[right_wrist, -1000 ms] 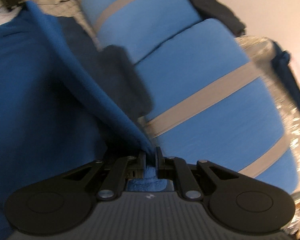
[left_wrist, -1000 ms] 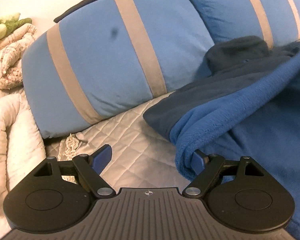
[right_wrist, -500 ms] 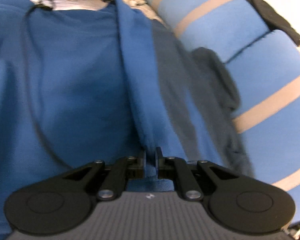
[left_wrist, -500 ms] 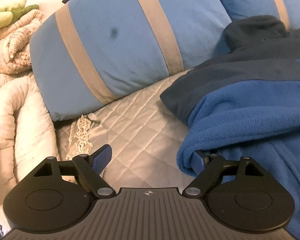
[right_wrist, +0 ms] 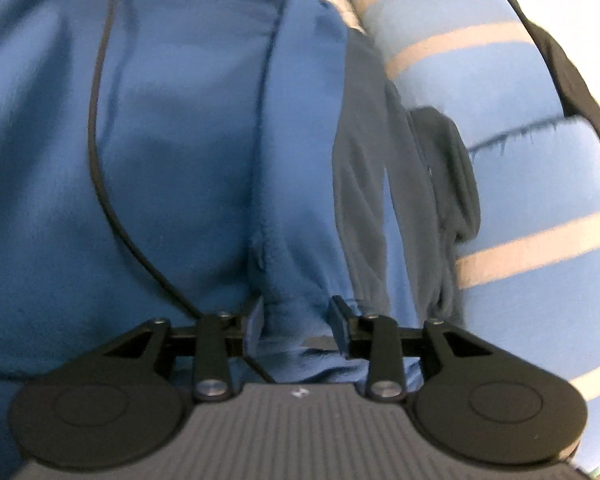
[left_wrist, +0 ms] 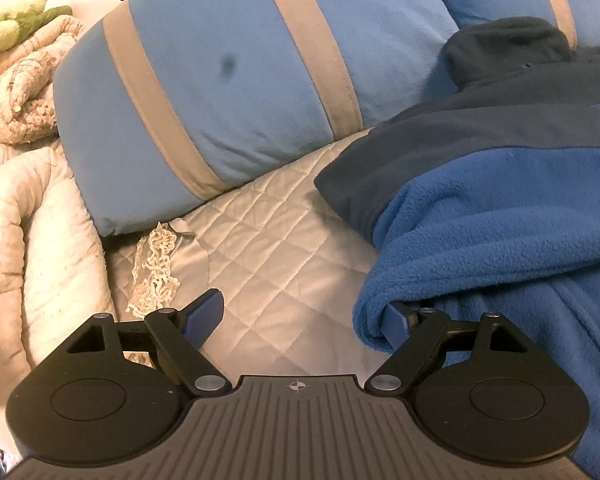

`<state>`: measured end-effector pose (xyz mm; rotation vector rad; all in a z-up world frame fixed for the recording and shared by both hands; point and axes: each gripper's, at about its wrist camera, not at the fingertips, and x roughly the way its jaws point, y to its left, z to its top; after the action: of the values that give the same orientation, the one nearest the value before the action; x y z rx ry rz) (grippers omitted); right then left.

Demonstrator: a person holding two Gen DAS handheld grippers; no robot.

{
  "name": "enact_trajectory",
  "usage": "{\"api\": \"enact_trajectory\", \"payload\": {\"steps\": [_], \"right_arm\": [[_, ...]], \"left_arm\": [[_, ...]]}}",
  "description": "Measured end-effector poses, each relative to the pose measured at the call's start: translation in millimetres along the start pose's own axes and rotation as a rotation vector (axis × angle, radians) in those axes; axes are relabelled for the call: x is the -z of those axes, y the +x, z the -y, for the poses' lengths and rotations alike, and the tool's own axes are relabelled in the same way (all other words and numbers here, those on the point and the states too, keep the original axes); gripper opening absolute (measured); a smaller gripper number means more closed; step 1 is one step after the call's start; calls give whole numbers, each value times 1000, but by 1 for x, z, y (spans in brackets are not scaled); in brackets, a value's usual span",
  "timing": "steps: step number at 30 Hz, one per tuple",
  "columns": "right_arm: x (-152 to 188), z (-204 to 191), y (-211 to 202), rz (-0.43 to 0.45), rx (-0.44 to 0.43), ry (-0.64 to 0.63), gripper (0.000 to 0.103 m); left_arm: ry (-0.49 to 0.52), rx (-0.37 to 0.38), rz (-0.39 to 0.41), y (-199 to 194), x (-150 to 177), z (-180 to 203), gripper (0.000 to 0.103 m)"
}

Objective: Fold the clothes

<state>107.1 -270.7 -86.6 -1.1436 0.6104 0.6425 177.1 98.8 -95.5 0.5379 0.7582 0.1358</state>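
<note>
Since the earlier frame, right tongs [right_wrist: 296, 320] have parted, letting go the blue fleece garment [right_wrist: 172, 152], a fold of which lies loosely between them. Left tongs [left_wrist: 304, 316] stand wide apart; their right finger touches, perhaps tucks under, the garment's rolled edge [left_wrist: 380, 300]. Only the left view shows the quilted bed [left_wrist: 268, 240] ahead and the striped pillow [left_wrist: 220, 80] beyond.

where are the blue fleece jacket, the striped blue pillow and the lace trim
blue fleece jacket [left_wrist: 500, 216], left wrist view, on the bright blue folded sleeve
light blue pillow with beige stripes [left_wrist: 228, 92], left wrist view, on the blue panel under the dark spot
cream lace trim [left_wrist: 156, 268], left wrist view, mid-strip on the quilt
</note>
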Motion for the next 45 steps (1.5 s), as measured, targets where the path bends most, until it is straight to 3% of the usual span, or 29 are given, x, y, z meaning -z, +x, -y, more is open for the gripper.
{"api": "enact_trajectory", "payload": {"steps": [6, 7, 10, 17, 23, 26, 27, 33, 37, 45], "right_arm": [[-7, -5, 15, -67, -60, -81, 52], [-8, -5, 17, -78, -80, -80, 29], [-12, -3, 18, -110, -138, -97, 19], [-15, 11, -4, -137, -232, -87, 15], [-11, 10, -6, -144, -324, -27, 8], [-5, 16, -9, -130, -333, 64, 15], [-1, 21, -12, -120, -338, 99, 30], [22, 45, -32, -91, -315, 246, 50], [33, 51, -43, -76, -248, 294, 75], [39, 62, -52, -72, -93, 384, 83]], "left_arm": [[9, 16, 13, 3, 4, -2, 83], [18, 17, 17, 4, 5, -2, 84], [92, -1, 35, 5, 11, 4, 89], [318, -59, 111, 6, 23, 22, 93], [529, -166, 162, 9, 38, 53, 94], [571, -200, 185, 6, 42, 60, 93], [574, -203, 189, 5, 42, 60, 93], [539, -191, 188, -1, 41, 56, 93], [527, -169, 177, -12, 45, 55, 93], [407, -102, 153, -44, 50, 12, 93]]}}
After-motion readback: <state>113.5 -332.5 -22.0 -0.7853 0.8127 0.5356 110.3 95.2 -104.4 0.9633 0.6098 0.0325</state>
